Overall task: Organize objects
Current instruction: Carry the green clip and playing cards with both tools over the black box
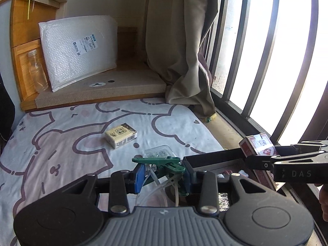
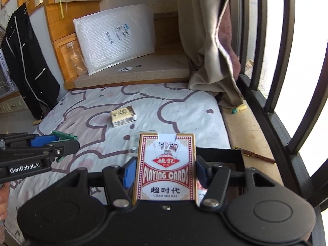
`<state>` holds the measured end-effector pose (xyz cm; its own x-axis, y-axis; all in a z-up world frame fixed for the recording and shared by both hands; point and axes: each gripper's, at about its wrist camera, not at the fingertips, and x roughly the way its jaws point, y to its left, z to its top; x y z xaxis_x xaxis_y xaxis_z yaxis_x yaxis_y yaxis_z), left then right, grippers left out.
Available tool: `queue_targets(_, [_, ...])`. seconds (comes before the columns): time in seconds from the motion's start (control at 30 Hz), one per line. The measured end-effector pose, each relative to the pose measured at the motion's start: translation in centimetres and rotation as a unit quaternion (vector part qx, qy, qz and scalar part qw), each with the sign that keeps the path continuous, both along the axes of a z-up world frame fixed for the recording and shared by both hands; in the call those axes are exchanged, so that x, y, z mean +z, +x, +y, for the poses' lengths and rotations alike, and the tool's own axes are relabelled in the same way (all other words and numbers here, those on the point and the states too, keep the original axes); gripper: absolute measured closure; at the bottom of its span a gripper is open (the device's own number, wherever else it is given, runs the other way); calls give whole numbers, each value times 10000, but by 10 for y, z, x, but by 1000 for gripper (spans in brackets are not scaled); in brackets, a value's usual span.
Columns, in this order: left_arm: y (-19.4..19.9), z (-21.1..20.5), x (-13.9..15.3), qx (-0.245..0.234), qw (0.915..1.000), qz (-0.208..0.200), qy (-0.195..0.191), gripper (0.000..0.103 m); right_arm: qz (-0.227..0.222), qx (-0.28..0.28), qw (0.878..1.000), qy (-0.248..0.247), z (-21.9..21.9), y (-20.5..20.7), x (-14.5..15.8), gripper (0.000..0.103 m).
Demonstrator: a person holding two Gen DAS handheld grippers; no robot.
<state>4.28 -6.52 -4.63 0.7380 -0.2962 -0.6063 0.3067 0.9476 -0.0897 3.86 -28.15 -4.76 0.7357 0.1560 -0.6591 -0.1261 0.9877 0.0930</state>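
My left gripper (image 1: pixel 164 174) is shut on a green plastic piece (image 1: pixel 160 162) with clear tubes hanging from it, held above the bed's near edge. My right gripper (image 2: pixel 166 170) is shut on a red and white playing-card box (image 2: pixel 166 168), gripped upright by its sides. In the left wrist view that card box (image 1: pixel 256 147) and the right gripper (image 1: pixel 258 160) sit at the right, over a black open box (image 1: pixel 213 156). The left gripper (image 2: pixel 61 145) shows at the left of the right wrist view. A cream carton (image 1: pixel 121 135) lies on the bedsheet (image 1: pixel 61 143).
A small clear plastic container (image 1: pixel 157 151) lies just beyond the green piece. A bubble mailer (image 1: pixel 80 51) and a glass bottle (image 1: pixel 38 71) stand on the raised ledge behind the bed. A curtain (image 1: pixel 180 41) and window bars (image 1: pixel 256 61) close the right side. A pen (image 2: pixel 254 154) lies on the sill.
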Motion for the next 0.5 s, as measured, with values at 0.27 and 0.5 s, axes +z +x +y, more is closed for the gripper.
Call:
queue_targets(0.27, [6,-23,-1,-174,9998,-30,-19,64,3,-252,9997,25,-30,-2,-4,43])
queue_targets(0.5, [12,-43,-1,-342,9994,0,-72,64,-7,-445,9990,-23,-53,-6,-6,43])
